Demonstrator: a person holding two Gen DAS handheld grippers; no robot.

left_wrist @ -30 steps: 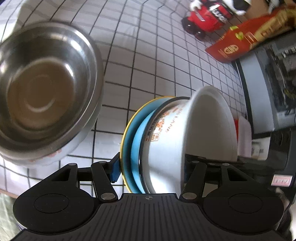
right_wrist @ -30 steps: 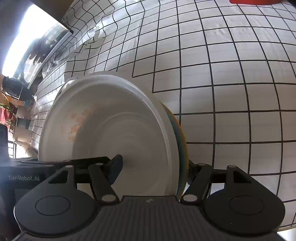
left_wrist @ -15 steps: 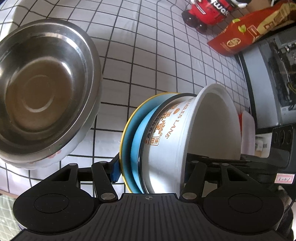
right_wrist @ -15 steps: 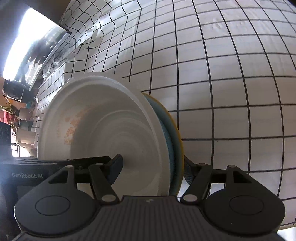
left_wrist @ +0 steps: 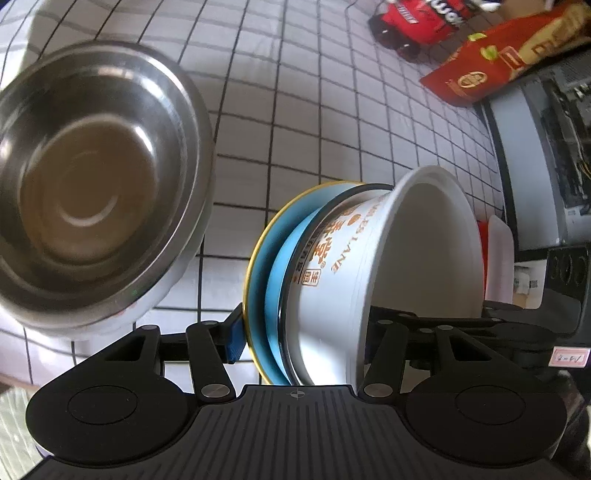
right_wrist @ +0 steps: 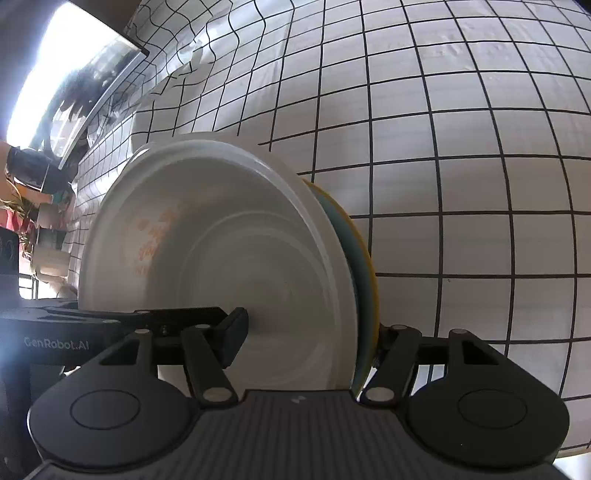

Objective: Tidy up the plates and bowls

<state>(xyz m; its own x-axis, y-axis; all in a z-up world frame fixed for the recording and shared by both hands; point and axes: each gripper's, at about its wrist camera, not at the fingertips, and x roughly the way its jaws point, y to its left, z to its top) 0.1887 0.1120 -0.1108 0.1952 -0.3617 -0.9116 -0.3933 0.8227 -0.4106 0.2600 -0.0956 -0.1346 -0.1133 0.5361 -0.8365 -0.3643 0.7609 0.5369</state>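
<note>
A white bowl with orange lettering (left_wrist: pixel 369 266) sits on a blue plate with a yellow rim (left_wrist: pixel 264 258), and both are held on edge above the checked tablecloth. My left gripper (left_wrist: pixel 301 332) is shut on this stack, one finger behind the plate, one inside the bowl. My right gripper (right_wrist: pixel 306 339) is shut on the same stack from the other side; the white bowl (right_wrist: pixel 221 266) and the plate's rim (right_wrist: pixel 365 258) fill its view. A steel bowl (left_wrist: pixel 92 177) sits to the left, on top of a white bowl.
A red toy car (left_wrist: pixel 417 22) and a red packet (left_wrist: pixel 491 66) lie at the far right of the tablecloth (left_wrist: pixel 314 110). A grey appliance (left_wrist: pixel 543 147) stands at the right. Open checked cloth (right_wrist: pixel 461 166) spreads in the right wrist view.
The held bowl and plate have shifted slightly against the table; the steel bowl has drifted lower in the left wrist view. Both grips are unchanged.
</note>
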